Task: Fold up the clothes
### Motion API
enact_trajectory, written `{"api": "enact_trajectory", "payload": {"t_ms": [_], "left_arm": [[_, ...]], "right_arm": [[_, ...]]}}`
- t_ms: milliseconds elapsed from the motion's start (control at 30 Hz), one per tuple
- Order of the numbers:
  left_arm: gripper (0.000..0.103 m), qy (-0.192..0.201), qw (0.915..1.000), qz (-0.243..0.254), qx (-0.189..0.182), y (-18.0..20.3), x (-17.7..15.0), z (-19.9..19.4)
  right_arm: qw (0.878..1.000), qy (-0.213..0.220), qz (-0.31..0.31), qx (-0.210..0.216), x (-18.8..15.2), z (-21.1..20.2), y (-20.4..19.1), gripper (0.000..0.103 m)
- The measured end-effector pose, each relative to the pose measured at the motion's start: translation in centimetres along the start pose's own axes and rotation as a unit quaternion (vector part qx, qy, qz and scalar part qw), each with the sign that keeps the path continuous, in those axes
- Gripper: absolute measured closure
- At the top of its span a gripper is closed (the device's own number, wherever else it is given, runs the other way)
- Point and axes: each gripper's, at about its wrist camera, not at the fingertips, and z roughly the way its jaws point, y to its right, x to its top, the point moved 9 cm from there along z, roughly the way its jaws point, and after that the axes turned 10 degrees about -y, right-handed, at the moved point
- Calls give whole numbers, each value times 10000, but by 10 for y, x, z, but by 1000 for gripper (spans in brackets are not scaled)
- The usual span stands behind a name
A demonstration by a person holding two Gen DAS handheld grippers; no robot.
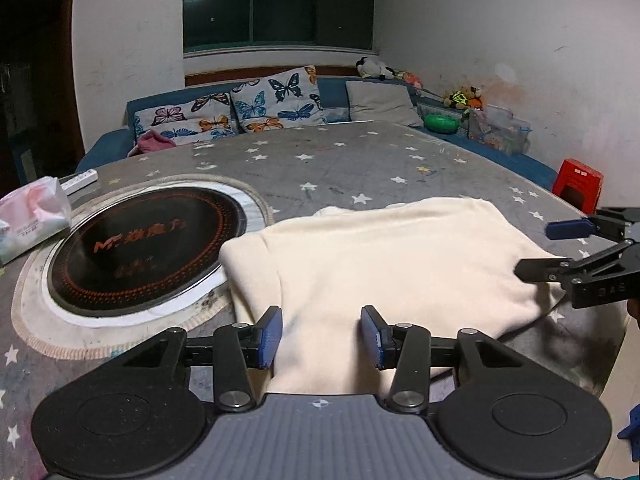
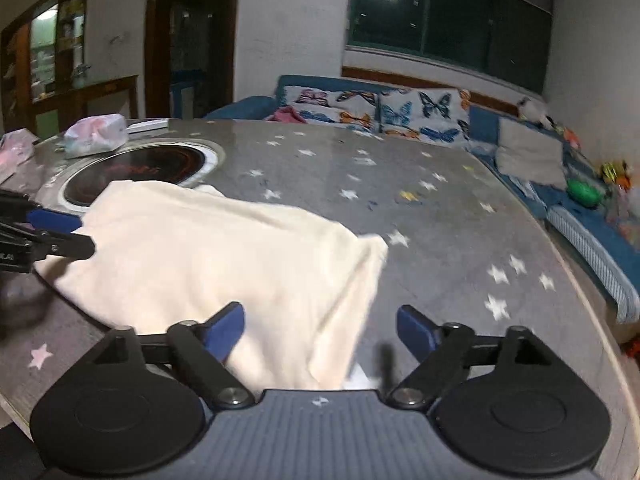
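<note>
A: Closest to us, we are looking at the left tongs (image 1: 321, 336), and they are standing spread, with the near hem of the cream garment (image 1: 384, 256) lying in the gap between the blue pads, which are not closing on it.

B: We are seeing the same on the other side. The right tongs (image 2: 320, 330) are spread wide, and a corner of the cream garment (image 2: 224, 256) is running down between them, the left pad just beside the cloth and the right pad clear of it.

A: So nothing is being pinched. The garment is lying loosely folded on the star-patterned grey counter (image 1: 360, 160), and its far left corner is overlapping the rim of the round black hob (image 1: 140, 248) set into the counter.

B: We are also spotting the right tongs entering the left view at the garment's right edge, again parted.

A: Beyond the hob, a plastic-wrapped tissue pack (image 1: 34, 216) is sitting on the counter, and butterfly cushions (image 1: 276, 98) are leaning on the blue sofa behind.
</note>
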Motion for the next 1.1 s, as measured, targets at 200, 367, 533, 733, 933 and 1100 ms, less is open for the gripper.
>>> {"api": "enact_trajectory", "payload": {"t_ms": [200, 367, 533, 733, 933, 1100], "left_arm": [[52, -19, 10000, -30, 81, -5, -4, -1], [51, -6, 9998, -135, 167, -8, -2, -5], [47, 18, 9988, -335, 369, -18, 3, -3], [41, 20, 9978, -515, 422, -28, 4, -1], [35, 68, 9967, -674, 449, -37, 7, -3], [35, 153, 9950, -865, 481, -47, 14, -6]], "right_arm": [[9994, 23, 337, -118, -11, -6, 22, 2], [9988, 214, 379, -206, -7, -16, 30, 0], [9976, 484, 324, -362, 13, -13, 30, 0], [9980, 303, 254, -484, 15, 11, 28, 0], [9979, 112, 490, -399, 8, 18, 39, 0], [9977, 191, 370, -532, 14, 14, 40, 0]]}}
